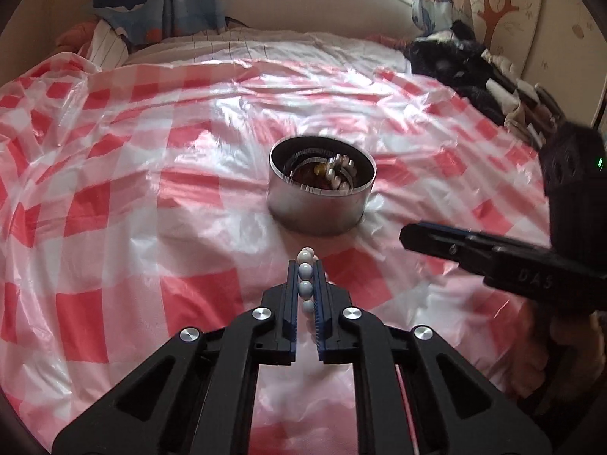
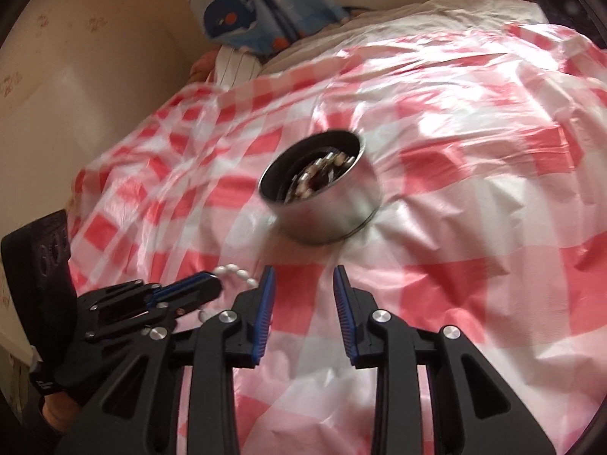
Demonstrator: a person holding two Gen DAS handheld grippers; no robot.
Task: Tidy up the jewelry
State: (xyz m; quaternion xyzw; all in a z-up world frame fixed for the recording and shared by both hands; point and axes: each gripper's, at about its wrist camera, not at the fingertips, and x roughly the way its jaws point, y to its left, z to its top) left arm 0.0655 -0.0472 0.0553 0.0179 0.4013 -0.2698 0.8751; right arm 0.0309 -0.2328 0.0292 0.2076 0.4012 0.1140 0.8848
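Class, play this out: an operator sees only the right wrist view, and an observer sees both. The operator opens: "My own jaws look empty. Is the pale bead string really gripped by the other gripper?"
Observer: Yes. The left wrist view shows the left gripper shut on the bead string, beads lined up between its pads.
Operator: Is the metal tin straight ahead of it?
Observer: Yes, the metal tin sits directly beyond its fingertips, upright on the checked cover.
Operator: What lies past the tin to the right?
Observer: A dark heap of clothing by the wall.
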